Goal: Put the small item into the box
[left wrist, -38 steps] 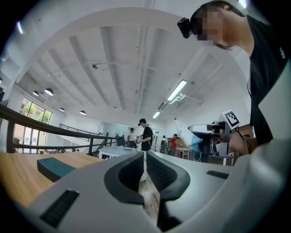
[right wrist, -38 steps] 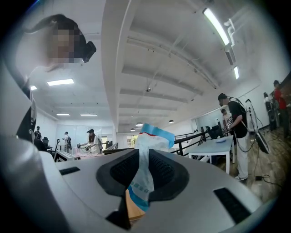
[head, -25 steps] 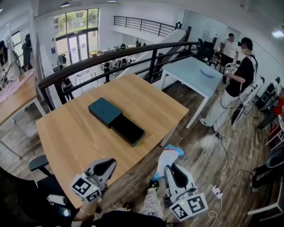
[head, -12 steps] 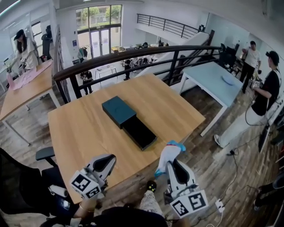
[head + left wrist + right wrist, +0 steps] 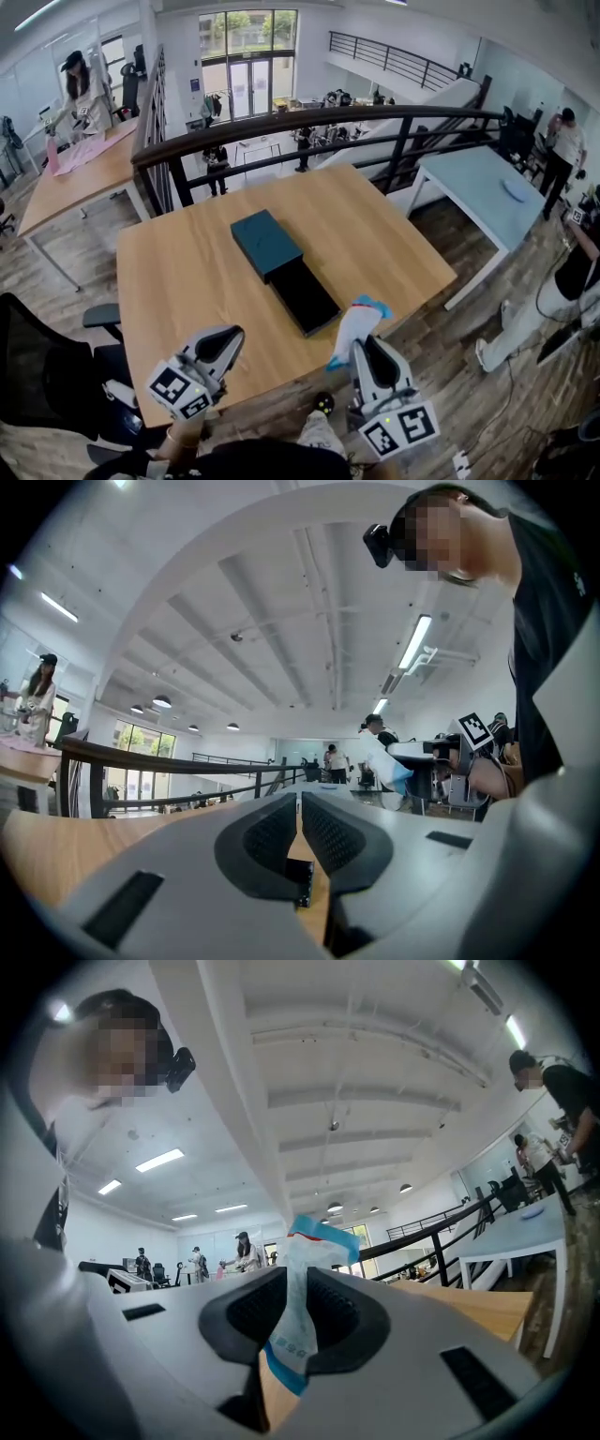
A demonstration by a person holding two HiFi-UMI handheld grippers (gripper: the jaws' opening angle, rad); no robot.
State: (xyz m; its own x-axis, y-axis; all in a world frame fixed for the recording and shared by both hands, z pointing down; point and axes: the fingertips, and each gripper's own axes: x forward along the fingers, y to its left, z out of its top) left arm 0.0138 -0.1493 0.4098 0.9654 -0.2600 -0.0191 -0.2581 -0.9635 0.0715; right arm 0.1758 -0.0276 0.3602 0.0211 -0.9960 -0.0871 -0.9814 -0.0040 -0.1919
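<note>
Since a second ago our head view has swung, so the desk [image 5: 187, 272] and the box [image 5: 266, 242] sit further right in it. Both grippers keep their places low in the view.

1. Desk: a bare wooden top that carries only the box.
2. Box: a teal sleeve with its black tray [image 5: 307, 298] slid out toward us. The tray is open upward and looks empty.
3. Left gripper [image 5: 228, 339]: it is on the near side of the box, to its left and well apart from it. Its fingers are pressed together with nothing between them.
4. Right gripper [image 5: 364, 345]: it is on the near side of the box, off the desk edge and near the tray's open end. Its fingers are clamped on the packet [image 5: 354, 323].
5. Packet: a small white sachet with blue edges, held upright by its lower half, with the top standing free above the fingers.

Handling: we judge the packet light, thin and limp. Its film is probably slick, so it may bend or slip if pinched at one corner. We recommend gripping across the flat faces near the middle, as now, and releasing it low over the tray.
</note>
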